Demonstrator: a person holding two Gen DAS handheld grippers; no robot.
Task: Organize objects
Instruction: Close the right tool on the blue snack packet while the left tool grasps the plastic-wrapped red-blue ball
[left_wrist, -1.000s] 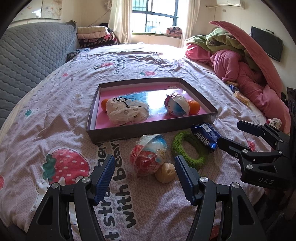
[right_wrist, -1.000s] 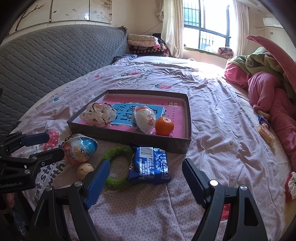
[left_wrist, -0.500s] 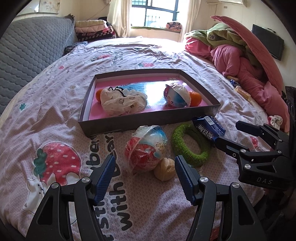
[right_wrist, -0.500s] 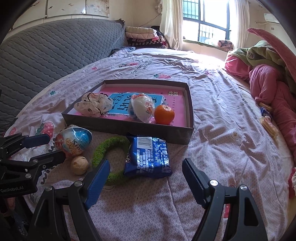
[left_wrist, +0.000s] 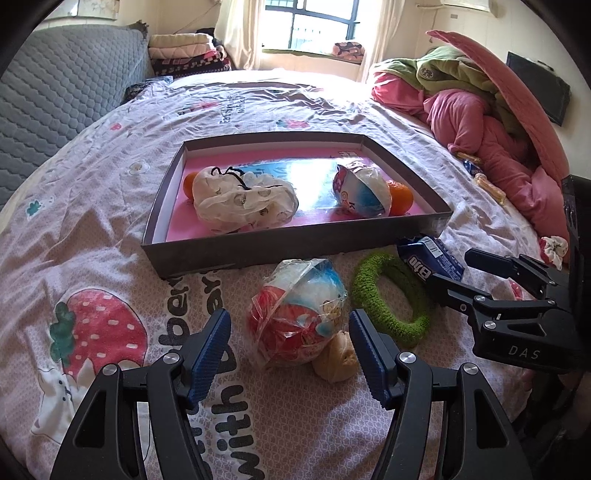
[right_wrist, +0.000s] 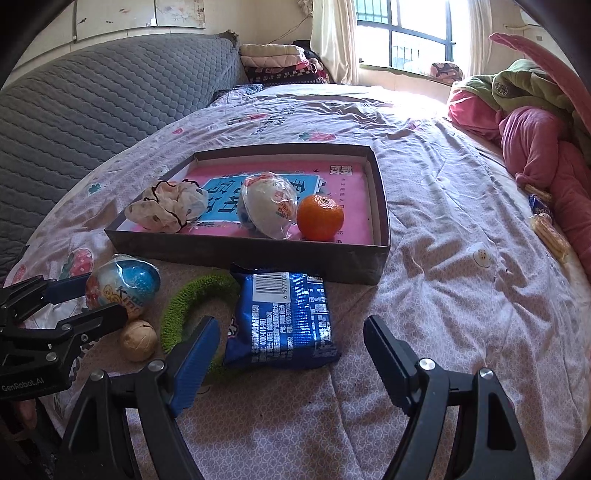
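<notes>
A dark shallow box (left_wrist: 295, 247) (right_wrist: 258, 254) with a pink floor lies on the bed. It holds a white scrunchie (left_wrist: 243, 201), a wrapped toy egg (left_wrist: 364, 194) and an orange (right_wrist: 320, 218). In front of it lie a wrapped red-and-blue toy egg (left_wrist: 299, 314) (right_wrist: 123, 282), a small tan ball (left_wrist: 336, 360) (right_wrist: 138, 339), a green fuzzy ring (left_wrist: 391, 295) (right_wrist: 192, 302) and a blue snack packet (right_wrist: 282, 317) (left_wrist: 430, 260). My left gripper (left_wrist: 290, 354) is open, its fingers either side of the toy egg and ball. My right gripper (right_wrist: 291, 360) is open, just short of the blue packet.
A grey quilted headboard (right_wrist: 92, 103) runs along the left. A heap of pink and green bedding (left_wrist: 491, 110) lies at the right. Small snack packets (right_wrist: 546, 225) lie by that heap. Folded blankets (left_wrist: 188, 50) are stacked near the window.
Both grippers have moved forward and lower toward the objects in front of the box. The toy egg now sits between the left fingers; the packet is closer to the right fingers.
</notes>
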